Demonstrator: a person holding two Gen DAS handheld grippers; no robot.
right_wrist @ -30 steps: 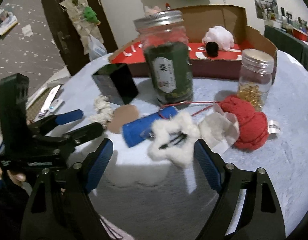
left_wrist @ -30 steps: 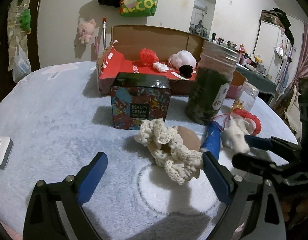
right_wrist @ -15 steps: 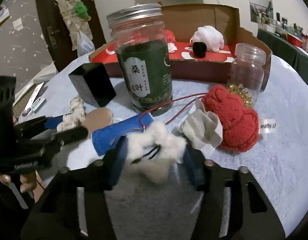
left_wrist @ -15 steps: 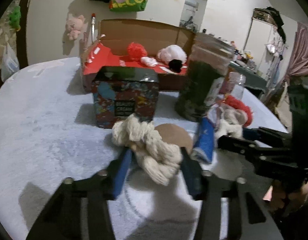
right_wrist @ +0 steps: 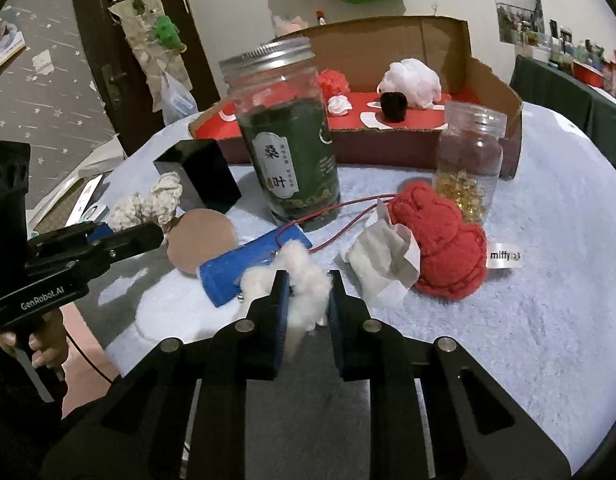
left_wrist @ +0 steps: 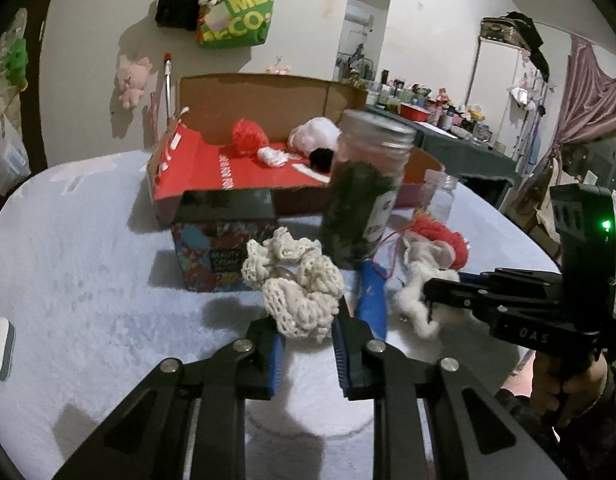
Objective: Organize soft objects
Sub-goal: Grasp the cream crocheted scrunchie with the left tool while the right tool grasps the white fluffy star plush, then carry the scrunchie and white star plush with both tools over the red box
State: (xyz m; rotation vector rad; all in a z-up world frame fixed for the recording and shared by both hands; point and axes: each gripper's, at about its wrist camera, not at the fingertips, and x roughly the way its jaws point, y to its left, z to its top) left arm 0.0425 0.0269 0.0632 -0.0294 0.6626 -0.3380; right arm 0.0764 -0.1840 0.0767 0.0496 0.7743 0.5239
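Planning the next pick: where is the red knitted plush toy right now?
In the right wrist view, the red knitted plush toy lies on the table right of centre, before the small clear jar of gold beads, beside crumpled white paper.

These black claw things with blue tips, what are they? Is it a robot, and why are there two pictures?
No robot: a person holds two hand grabbers, each with a camera looking along its fingers. One picture is from the left gripper, squeezing a cream crocheted scrunchie. The other is from the right gripper, squeezing a fluffy white hair clip. On the pale blue fuzzy tablecloth sit a green-filled glass jar, a red plush toy and an open cardboard box.
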